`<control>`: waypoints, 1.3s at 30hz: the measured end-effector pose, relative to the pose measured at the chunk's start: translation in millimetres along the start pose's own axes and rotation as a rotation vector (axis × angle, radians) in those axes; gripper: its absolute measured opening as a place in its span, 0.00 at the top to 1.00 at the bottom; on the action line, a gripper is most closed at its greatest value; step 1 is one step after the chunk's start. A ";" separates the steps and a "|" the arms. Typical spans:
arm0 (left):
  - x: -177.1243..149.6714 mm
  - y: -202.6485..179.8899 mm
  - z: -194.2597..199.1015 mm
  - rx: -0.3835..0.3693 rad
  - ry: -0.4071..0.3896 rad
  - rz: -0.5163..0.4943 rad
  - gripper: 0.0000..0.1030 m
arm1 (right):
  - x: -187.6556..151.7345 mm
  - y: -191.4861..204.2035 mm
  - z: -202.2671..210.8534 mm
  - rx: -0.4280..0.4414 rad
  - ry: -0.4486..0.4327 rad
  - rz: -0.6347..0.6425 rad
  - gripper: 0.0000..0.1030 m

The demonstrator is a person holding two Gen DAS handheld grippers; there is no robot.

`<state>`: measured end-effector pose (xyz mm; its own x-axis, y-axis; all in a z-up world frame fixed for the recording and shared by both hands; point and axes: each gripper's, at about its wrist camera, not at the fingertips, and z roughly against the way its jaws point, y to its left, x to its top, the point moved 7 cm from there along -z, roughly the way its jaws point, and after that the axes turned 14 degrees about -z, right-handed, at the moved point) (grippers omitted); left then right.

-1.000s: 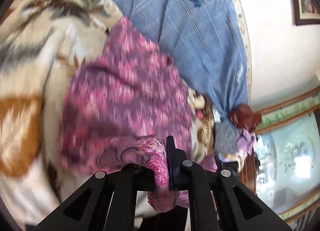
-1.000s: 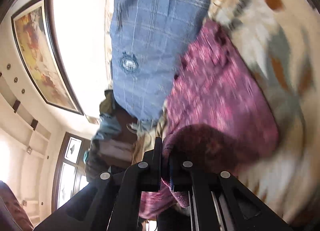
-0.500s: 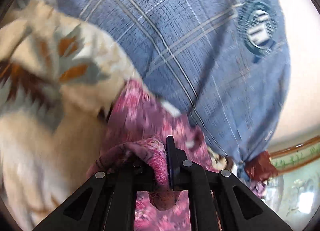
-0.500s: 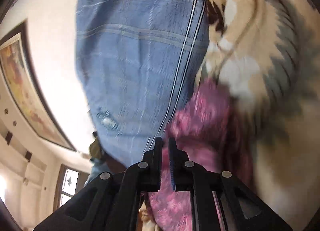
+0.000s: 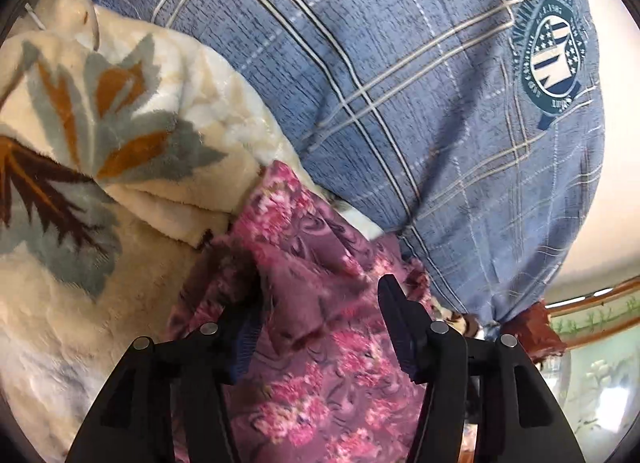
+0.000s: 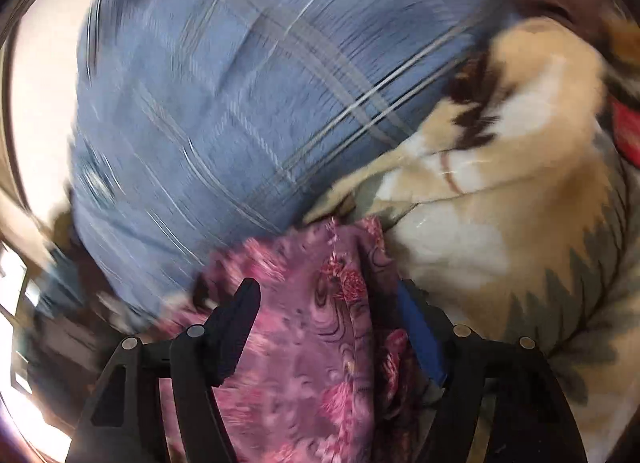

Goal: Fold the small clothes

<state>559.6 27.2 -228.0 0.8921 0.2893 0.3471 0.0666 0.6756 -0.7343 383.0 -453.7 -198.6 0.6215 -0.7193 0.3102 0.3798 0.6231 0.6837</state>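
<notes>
The purple-pink floral garment (image 5: 320, 303) lay bunched directly under and between the fingers of my left gripper (image 5: 316, 315), whose jaws stood wide apart and clamped on nothing. In the right wrist view the same cloth (image 6: 316, 323) filled the gap of my right gripper (image 6: 324, 303), which also stood spread, with folds lying loose between the fingers. That view was smeared with motion blur, so I could not tell whether either finger touched the fabric.

Ahead of both grippers the far end of the garment met a blue plaid pillow (image 5: 400, 83), which bore a round teal crest (image 5: 554, 67) ahead and to the right of my left gripper. To the left of my left gripper spread a cream fleece blanket (image 5: 120, 143) with grey, orange and brown leaf shapes; the same blanket (image 6: 500, 203) rose to the right of my right gripper. A dark red cloth (image 5: 536, 323) showed just right of my left gripper, below the pillow's corner.
</notes>
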 end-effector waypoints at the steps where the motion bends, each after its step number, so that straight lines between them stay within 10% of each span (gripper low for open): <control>1: -1.6 -2.3 -4.4 -0.007 0.011 0.000 0.46 | -6.0 4.4 -5.3 -0.045 -0.002 0.075 0.48; 2: -1.1 -4.0 -7.8 0.002 0.021 0.000 0.48 | -11.7 12.1 -11.8 -0.092 0.008 0.153 0.83; 3: 0.1 -5.9 -11.7 0.023 0.029 -0.009 0.49 | -18.6 19.5 -19.2 -0.162 0.023 0.241 0.97; 4: 1.5 -10.4 -16.5 0.046 0.037 -0.027 0.54 | -25.5 29.5 -23.9 -0.204 0.034 0.321 0.95; 6: 8.9 -20.5 -26.3 0.077 0.049 -0.080 0.93 | -29.6 54.6 -11.8 -0.210 -0.026 0.420 0.96; 11: 42.7 -16.0 -27.6 0.179 -0.044 -0.100 0.93 | 8.3 72.7 31.3 -0.050 -0.196 0.287 0.95; 14: 51.4 11.2 -41.1 0.293 -0.010 -0.038 0.93 | 27.4 38.6 5.0 -0.120 -0.170 0.182 0.95; 18: 53.2 24.0 -34.4 0.243 0.000 0.023 0.94 | 19.7 6.8 -27.9 -0.208 -0.098 0.120 0.84; 25: -7.3 11.8 33.4 0.242 -0.053 0.018 0.53 | 5.6 -3.3 22.1 -0.103 -0.140 0.017 0.54; 30: -78.2 8.6 49.3 0.330 -0.016 0.006 0.52 | -43.9 -20.9 67.2 -0.051 -0.108 -0.043 0.52; 39: -146.9 -11.2 85.8 0.218 -0.079 0.095 0.38 | -138.9 -64.8 147.5 -0.012 -0.083 -0.154 0.35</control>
<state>389.5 35.4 -220.7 0.8517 0.4046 0.3329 -0.1213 0.7704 -0.6259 171.0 -439.4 -188.6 0.4971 -0.8290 0.2561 0.4750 0.5070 0.7193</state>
